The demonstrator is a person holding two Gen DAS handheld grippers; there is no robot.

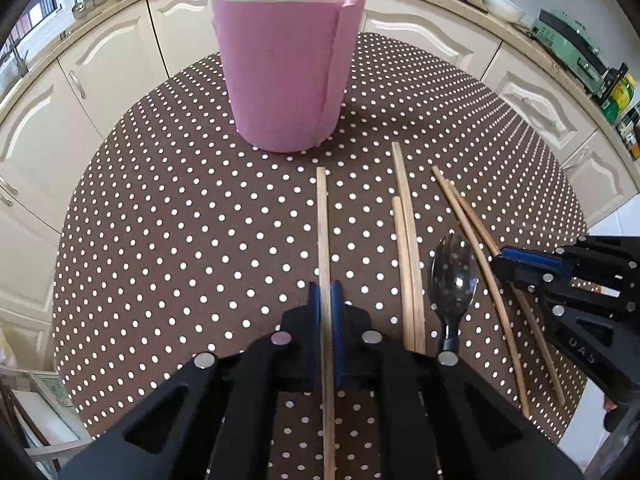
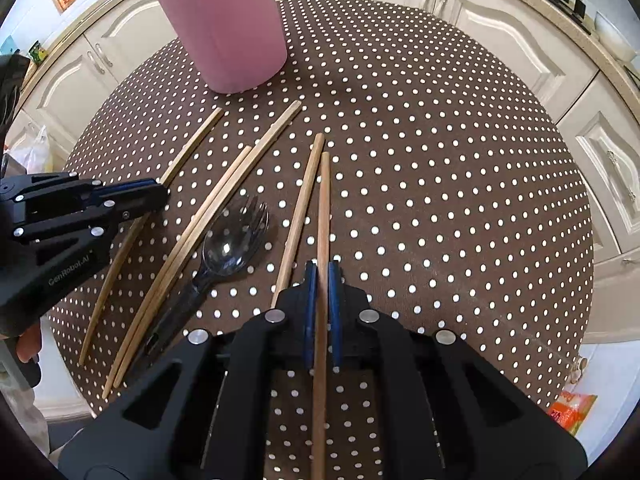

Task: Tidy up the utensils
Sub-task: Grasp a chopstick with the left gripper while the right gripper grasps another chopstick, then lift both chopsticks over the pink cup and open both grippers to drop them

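A pink utensil holder (image 1: 284,72) (image 2: 224,28) stands at the far side of the round dotted table (image 1: 180,220). It holds a teal utensil, two chopsticks and a metal handle. My left gripper (image 1: 325,286) (image 2: 162,196) is shut on a wooden chopstick (image 1: 323,224) that runs between its blue pads. My right gripper (image 2: 322,268) (image 1: 500,258) is shut on another chopstick (image 2: 324,208). Between the two grippers lie a loose pair of chopsticks (image 1: 408,240) (image 2: 224,196) and a dark plastic spork (image 1: 454,268) (image 2: 234,236). One more chopstick (image 2: 300,208) lies just left of the right gripper's.
Cream kitchen cabinets (image 1: 100,64) and a countertop ring the table on the far side. A white bowl (image 1: 502,6) and bottles stand on the counter at the right. An orange packet (image 2: 572,408) lies on the floor. A person's fingers (image 2: 28,344) show under the left gripper.
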